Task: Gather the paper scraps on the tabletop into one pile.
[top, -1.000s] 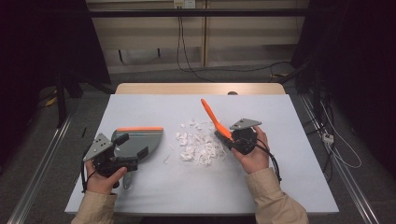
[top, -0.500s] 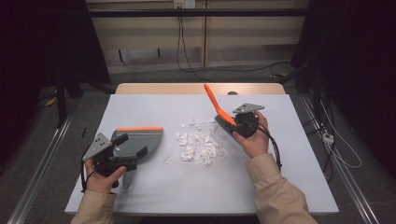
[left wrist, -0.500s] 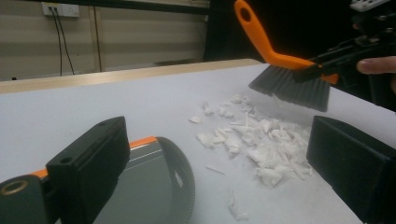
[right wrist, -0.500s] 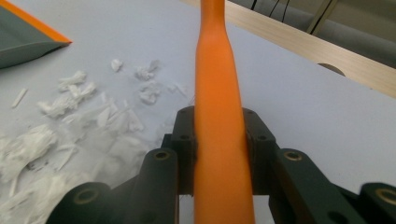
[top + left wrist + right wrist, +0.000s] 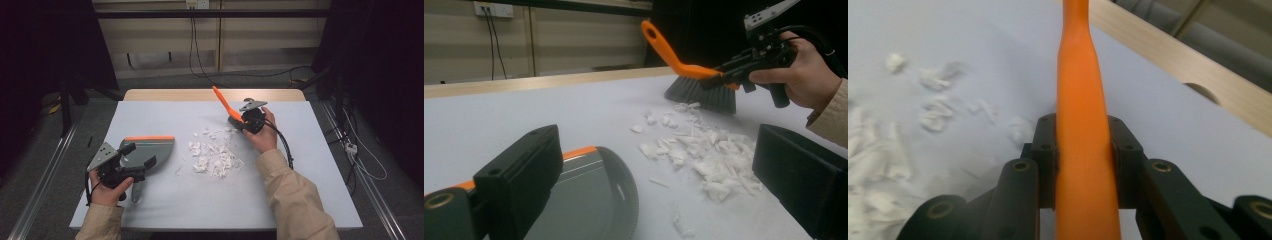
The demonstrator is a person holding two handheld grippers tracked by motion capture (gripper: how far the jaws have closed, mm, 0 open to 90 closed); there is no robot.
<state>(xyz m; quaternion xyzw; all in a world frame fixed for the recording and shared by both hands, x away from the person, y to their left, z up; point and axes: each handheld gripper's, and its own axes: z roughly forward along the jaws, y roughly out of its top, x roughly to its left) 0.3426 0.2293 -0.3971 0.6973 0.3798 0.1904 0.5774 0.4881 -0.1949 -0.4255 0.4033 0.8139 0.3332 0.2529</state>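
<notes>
A pile of white paper scraps (image 5: 215, 152) lies mid-table on the white sheet. My right gripper (image 5: 239, 122) is shut on the orange handle of a small brush (image 5: 222, 102), just beyond the pile's far right edge. In the left gripper view the dark bristles (image 5: 701, 95) hover at the far rim of the scraps (image 5: 709, 155). The right gripper view has both pads pressed on the handle (image 5: 1083, 100). A grey dustpan (image 5: 150, 150) with an orange lip rests left of the pile. My left gripper (image 5: 138, 155) stands at it with jaws wide apart, the dustpan (image 5: 589, 200) beside one jaw.
The white sheet (image 5: 300, 200) covers the table, whose wooden far edge (image 5: 165, 95) shows beyond it. Cables trail across the dark floor behind the table, and metal rails (image 5: 45, 180) run along both sides.
My right hand has carried the brush away from the person, from the pile's near right side to its far right edge. The left hand and dustpan have stayed put.
</notes>
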